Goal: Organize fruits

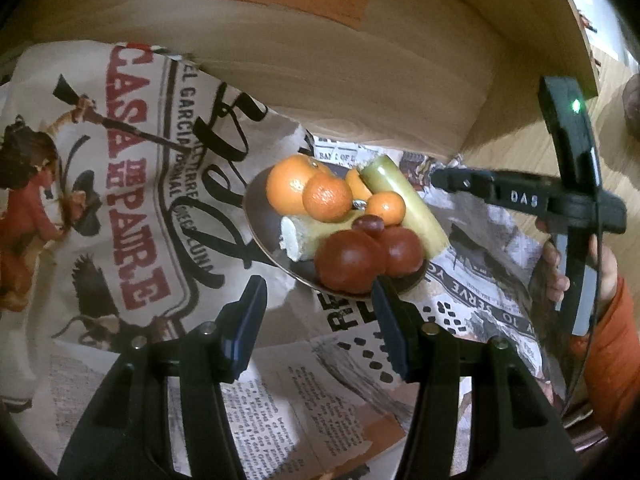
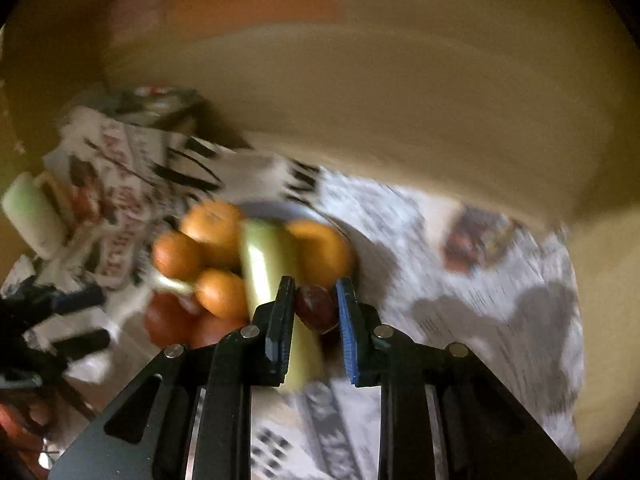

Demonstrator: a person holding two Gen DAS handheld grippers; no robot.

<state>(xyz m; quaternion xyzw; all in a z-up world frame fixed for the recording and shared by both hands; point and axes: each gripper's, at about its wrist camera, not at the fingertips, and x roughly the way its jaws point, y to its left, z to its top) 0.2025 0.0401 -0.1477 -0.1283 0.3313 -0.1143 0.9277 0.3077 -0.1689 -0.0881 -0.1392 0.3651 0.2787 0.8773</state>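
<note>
A dark plate (image 1: 262,216) on printed paper holds three oranges (image 1: 327,197), two red tomatoes (image 1: 349,258), a small dark red fruit (image 1: 368,224) and two pale green stalk pieces (image 1: 404,200). My left gripper (image 1: 318,300) is open and empty, just in front of the plate's near rim. My right gripper (image 2: 314,300) is open, its fingers on either side of the small dark red fruit (image 2: 316,306) beside the green stalk (image 2: 268,264). The right wrist view is blurred. The right gripper also shows at the right of the left wrist view (image 1: 440,180).
Printed newspaper sheets (image 1: 132,184) cover the wooden table. A curved wooden wall (image 1: 360,60) rises behind the plate. Another pale green piece (image 2: 30,212) lies at the far left of the right wrist view. A person's orange-sleeved hand (image 1: 600,280) holds the right gripper.
</note>
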